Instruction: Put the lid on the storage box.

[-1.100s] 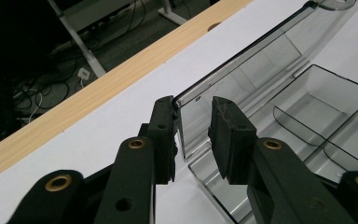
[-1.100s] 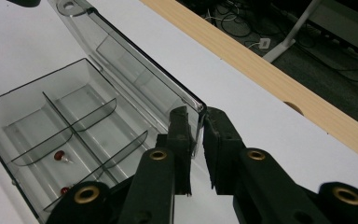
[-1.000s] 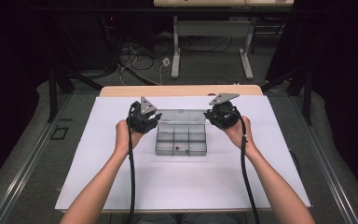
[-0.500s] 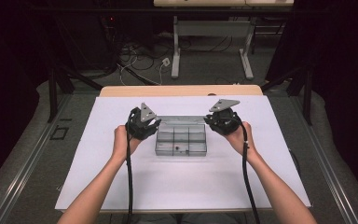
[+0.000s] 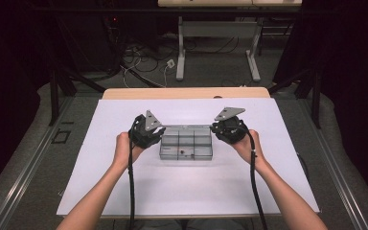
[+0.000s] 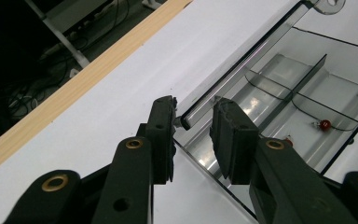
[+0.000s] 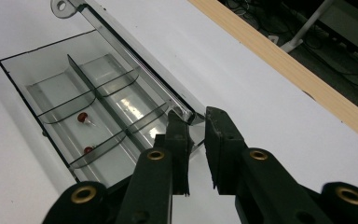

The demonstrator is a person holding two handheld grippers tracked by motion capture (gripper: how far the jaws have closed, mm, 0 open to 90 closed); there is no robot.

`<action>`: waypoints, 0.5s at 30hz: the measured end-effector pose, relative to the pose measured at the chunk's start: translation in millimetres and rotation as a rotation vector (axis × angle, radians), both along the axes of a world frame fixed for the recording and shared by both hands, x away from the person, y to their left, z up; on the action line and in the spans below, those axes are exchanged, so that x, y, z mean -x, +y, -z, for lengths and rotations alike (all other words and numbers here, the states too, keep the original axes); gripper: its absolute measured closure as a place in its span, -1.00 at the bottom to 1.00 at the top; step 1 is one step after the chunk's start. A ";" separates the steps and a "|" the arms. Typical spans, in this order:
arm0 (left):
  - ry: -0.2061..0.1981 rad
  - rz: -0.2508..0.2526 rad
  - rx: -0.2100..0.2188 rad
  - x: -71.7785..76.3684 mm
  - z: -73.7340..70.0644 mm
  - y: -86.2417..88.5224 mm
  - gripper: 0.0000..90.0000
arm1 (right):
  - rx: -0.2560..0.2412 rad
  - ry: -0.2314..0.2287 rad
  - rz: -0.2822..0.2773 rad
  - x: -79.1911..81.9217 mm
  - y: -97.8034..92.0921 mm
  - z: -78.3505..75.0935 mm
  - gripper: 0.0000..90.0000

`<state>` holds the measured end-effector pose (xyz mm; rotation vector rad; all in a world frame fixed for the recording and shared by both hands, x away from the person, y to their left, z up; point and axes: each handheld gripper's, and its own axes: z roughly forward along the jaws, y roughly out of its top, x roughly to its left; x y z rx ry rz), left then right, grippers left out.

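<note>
A clear compartment box [image 5: 187,143] lies mid-table on the white mat, its lid [image 6: 242,70] tilted up along the far side. Small red beads [image 6: 325,124] rest in two compartments, also seen as red beads [image 7: 81,117] from the other side. My left gripper [image 5: 157,136] is at the box's left end. In its own view the left gripper [image 6: 193,109] stands open astride the lid's end, with the rim against one finger. My right gripper [image 5: 216,130] is at the right end. In its own view the right gripper [image 7: 196,119] is narrowly open around the lid's [image 7: 135,60] corner.
The white mat [image 5: 187,191] covers most of the table, with bare room in front and to both sides of the box. A wooden table edge [image 5: 187,92] runs along the back. Beyond it are floor cables [image 5: 143,57] and a metal stand [image 5: 218,28].
Both grippers have drawn slightly toward the person at the box's ends. The box's far edge now sits nearer, as the lid has swung up from lying farther back.
</note>
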<state>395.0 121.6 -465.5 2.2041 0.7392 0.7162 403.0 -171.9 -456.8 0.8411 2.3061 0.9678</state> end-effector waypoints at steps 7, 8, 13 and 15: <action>-0.003 0.007 -0.014 5.3 4.9 0.1 0.53 | 0.024 0.001 -0.008 4.3 0.4 3.4 0.77; -0.002 0.005 -0.011 6.1 5.5 0.0 0.53 | 0.030 0.001 -0.007 5.4 0.4 4.1 0.77; -0.016 0.014 -0.038 11.6 7.4 -1.2 0.53 | 0.034 -0.006 -0.010 9.1 0.4 8.2 0.77; -0.023 0.015 -0.047 14.0 9.0 -2.2 0.52 | 0.045 0.003 -0.012 11.2 0.0 9.4 0.76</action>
